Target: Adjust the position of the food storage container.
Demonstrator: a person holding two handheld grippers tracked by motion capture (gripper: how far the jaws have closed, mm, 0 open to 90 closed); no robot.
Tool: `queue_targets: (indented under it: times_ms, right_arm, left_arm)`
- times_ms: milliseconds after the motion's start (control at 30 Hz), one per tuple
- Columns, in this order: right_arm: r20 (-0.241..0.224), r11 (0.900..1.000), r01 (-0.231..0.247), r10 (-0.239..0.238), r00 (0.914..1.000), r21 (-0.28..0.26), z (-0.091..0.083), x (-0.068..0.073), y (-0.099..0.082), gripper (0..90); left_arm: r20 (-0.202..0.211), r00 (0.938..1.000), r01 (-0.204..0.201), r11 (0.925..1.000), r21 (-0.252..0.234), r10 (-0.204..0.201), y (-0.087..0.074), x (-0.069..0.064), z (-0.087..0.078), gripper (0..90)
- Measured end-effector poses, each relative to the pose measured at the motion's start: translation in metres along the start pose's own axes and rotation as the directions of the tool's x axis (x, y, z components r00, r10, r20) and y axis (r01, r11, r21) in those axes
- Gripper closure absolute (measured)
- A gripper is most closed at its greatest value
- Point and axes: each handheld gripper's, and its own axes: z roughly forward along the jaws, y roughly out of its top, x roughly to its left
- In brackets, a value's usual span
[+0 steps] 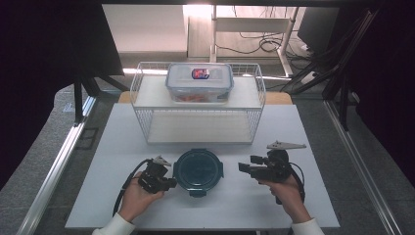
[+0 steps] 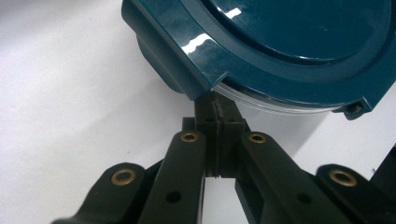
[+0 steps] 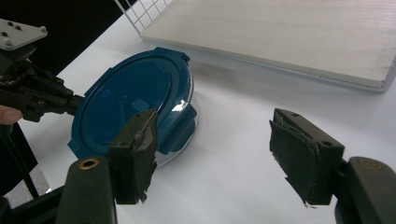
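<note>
A round container with a dark teal lid [image 1: 198, 170] sits on the white table, front centre. My left gripper [image 1: 171, 183] is at the container's left edge. In the left gripper view the left gripper [image 2: 215, 103] is shut, its joined tips tucked under a latch flap [image 2: 187, 70] of the lid, with nothing visible between them. My right gripper [image 1: 247, 165] hovers just right of the container, pointing toward it. In the right gripper view the right gripper [image 3: 217, 158] stands open with bare table between the pads, and the container [image 3: 135, 105] lies beyond its left pad.
A white wire rack [image 1: 145, 128] with two shelves stands behind the container. On its top shelf rests a clear rectangular box [image 1: 199, 82] with a blue-rimmed lid. The rack's lower shelf board [image 3: 299, 37] is close ahead of the right gripper. Table edges lie near both hands.
</note>
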Motion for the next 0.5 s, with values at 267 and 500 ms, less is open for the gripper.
queue_targets:
  times_ms: [267, 500]
  right_arm:
    - [-0.004, 1.0000, -0.002, 0.002, 1.0000, -0.004, -0.003, 0.000, 0.001, 31.9]
    - [-0.017, 0.9999, 0.009, -0.009, 0.9998, -0.006, -0.003, 0.004, 0.001, 31.9]
  left_arm:
    - [0.036, 0.9992, 0.020, 0.9988, -0.045, -0.018, -0.006, 0.007, -0.005, 89.7]
    - [-0.013, 0.9998, 0.012, 0.9966, -0.082, -0.013, -0.015, 0.005, -0.029, 84.2]
